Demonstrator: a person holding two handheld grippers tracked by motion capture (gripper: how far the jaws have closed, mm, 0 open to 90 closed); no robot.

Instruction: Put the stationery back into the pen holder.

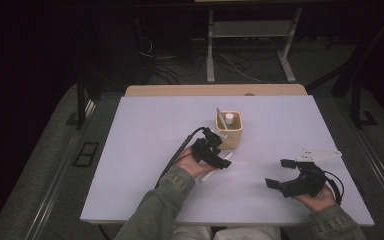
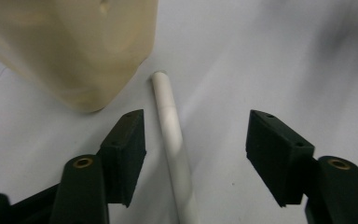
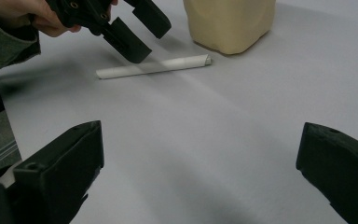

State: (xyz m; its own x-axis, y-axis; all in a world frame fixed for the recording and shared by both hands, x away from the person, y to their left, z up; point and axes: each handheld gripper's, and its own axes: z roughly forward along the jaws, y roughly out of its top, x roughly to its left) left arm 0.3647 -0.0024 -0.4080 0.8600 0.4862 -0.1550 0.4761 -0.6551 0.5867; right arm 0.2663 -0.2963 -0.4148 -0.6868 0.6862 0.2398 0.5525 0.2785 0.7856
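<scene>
On the white table: a white pen-like stick lies flat just beside the beige holder cup, its far tip near the cup's lower corner, the two apart by a narrow gap
Left gripper: the left gripper hangs low over the stick, tilted down; in the left gripper view its two black jaws straddle the stick, one close on its left, the other well off to its right
Left jaw state: parted about halfway, neither pad pressing on the stick, so nothing is gripped yet
Right gripper: the right gripper rests near the table's front right, well apart from the stick and the cup; its jaws stand wide with bare table between them
Cup contents: a white cap and a slim stick-like item stand up inside the cup, seen from the high view; what they are exactly I cannot tell
Work in hand: picking up the loose stick, most likely to stand it in the cup with the rest
Done so far: jaws lined up around the stick, roughly across its length
Left to do: close on the stick, lift it, tip it upright, carry it over the cup's rim and let go
Progress judged: early, at the moment before the grasp
</scene>
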